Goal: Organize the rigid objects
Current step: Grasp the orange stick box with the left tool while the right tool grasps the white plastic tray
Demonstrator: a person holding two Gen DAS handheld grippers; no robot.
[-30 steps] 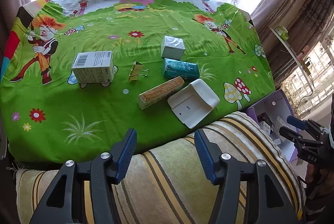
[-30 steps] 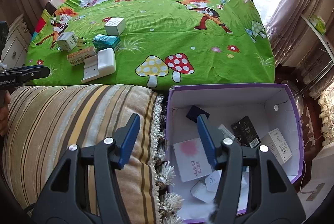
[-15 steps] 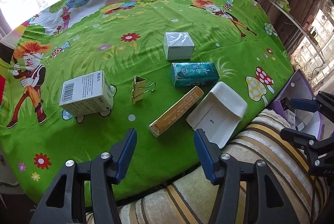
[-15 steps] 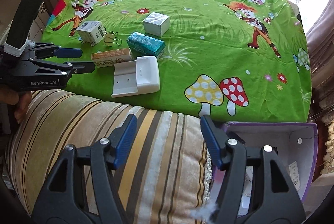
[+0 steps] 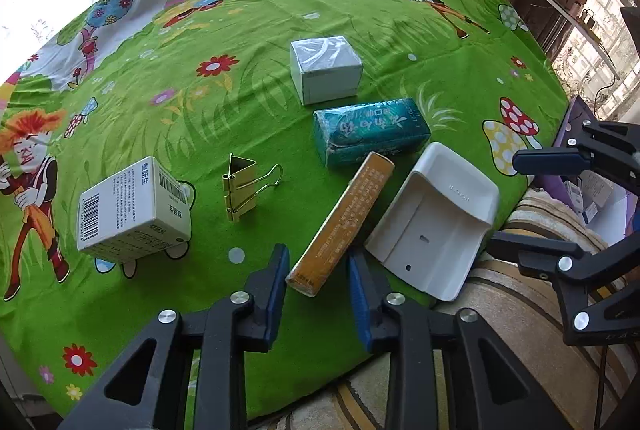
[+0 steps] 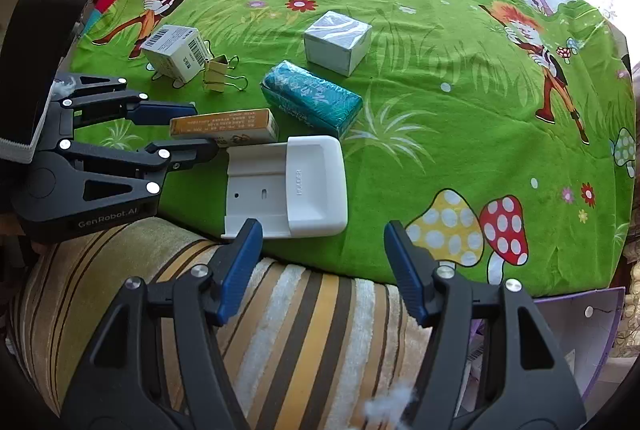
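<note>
Left wrist view: left gripper (image 5: 318, 270) closing w/ near end of yellow box (image 5: 342, 222) between jaws, pads not yet pressing, box lying beside white holder (image 5: 436, 222); right gripper (image 6: 322, 260) hovering half-open, empty; risking off-centre end grip, box pivoting/slipping.

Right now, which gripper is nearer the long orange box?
Left. The left gripper straddles the orange box's near end, jaws closing. The right gripper hangs open off to the side, by the white holder.
</note>
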